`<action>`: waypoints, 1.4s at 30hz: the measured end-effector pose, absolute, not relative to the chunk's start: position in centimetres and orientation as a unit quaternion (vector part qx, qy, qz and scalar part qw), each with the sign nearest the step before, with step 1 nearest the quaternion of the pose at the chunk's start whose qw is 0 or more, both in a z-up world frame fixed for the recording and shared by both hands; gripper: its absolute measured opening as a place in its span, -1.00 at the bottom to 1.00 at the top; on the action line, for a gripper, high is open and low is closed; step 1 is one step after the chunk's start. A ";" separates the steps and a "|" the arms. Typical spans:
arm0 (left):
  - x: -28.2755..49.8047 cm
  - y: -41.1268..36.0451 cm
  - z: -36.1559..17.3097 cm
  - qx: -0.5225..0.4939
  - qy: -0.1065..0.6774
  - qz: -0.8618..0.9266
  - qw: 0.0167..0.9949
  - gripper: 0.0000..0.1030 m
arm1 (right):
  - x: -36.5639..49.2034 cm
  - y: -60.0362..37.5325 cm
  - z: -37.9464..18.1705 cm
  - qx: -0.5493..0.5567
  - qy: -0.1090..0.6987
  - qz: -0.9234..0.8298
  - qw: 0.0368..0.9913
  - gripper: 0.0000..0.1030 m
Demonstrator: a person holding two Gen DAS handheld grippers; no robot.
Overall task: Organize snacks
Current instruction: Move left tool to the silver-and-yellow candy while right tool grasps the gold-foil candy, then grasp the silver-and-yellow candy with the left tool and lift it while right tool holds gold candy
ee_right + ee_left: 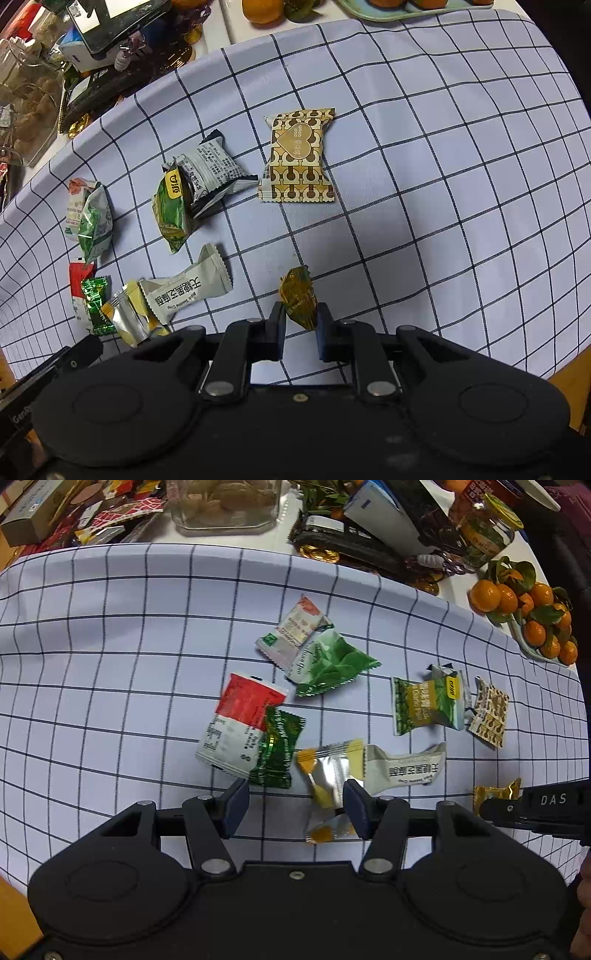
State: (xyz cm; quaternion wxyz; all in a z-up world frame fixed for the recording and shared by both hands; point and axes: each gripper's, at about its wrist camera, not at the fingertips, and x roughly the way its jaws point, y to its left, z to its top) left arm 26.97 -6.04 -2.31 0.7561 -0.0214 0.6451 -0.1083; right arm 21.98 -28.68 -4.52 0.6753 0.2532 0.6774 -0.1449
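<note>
While the right wrist view looks straight down, the right gripper (300, 323) is seen clamped on a small gold-foil crinkled candy (298, 302), pinched between the dark blue pads and lifted clear of the pale blue checked cloth (424, 192); in the left wrist view the same candy (495, 794) shows only as a gold twist at four o'clock, beside a black arm lettered DAS.

The left gripper (293, 806) is seen with jaws spread wide and nothing pressed between them; a silver and yellow foil sachet (332, 771) lies under the gap, near the right-hand pad.

A brown and cream patterned packet with a heart motif (297, 157) is shown flat and whole at twelve o'clock in the right view, but small and edge-on at three o'clock in the left view.

Only the left view gives the red and white pouch (240, 723) in full, a dark green metallic wrapper (277, 751) overlapping its corner; a grey matt packet with black lettering (404, 766) touches the sachet; a cluster of leafy orange mandarins (524, 613) sits at two o'clock, off the cloth.
</note>
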 end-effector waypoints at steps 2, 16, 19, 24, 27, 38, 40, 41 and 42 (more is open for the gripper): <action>26.8 -7.2 -2.8 -0.020 0.651 -0.122 0.749 0.17 | 21.9 -28.8 -4.2 0.257 0.676 -0.140 0.676 -0.66; 26.9 -9.9 -5.6 0.001 0.669 -0.085 0.739 0.17 | 21.3 -29.4 -3.5 0.255 0.673 -0.128 0.682 -0.66; 27.1 -10.1 -5.7 0.002 0.666 -0.078 0.742 0.17 | 21.2 -29.2 -3.4 0.254 0.672 -0.125 0.685 -0.66; 27.7 -10.4 -5.8 0.001 0.665 -0.075 0.743 -0.15 | 21.3 -28.9 -3.2 0.247 0.670 -0.121 0.690 -0.66; 27.6 -10.5 -5.7 -0.002 0.666 -0.068 0.743 -0.16 | 21.0 -28.9 -2.9 0.248 0.664 -0.118 0.696 -0.66; 24.1 -7.9 -1.7 0.009 0.640 -0.107 0.761 -0.16 | 19.0 -30.2 0.6 0.267 0.603 -0.073 0.748 -0.65; 22.7 -7.0 -0.9 0.018 0.635 -0.109 0.765 -0.16 | 18.7 -30.0 1.1 0.261 0.597 -0.069 0.755 -0.65; 22.1 -6.5 -0.6 0.022 0.632 -0.107 0.767 -0.16 | 18.4 -29.9 1.3 0.257 0.593 -0.069 0.760 -0.65; 21.5 -6.1 -0.2 0.024 0.630 -0.104 0.769 -0.16 | 18.1 -29.7 1.5 0.251 0.589 -0.070 0.765 -0.65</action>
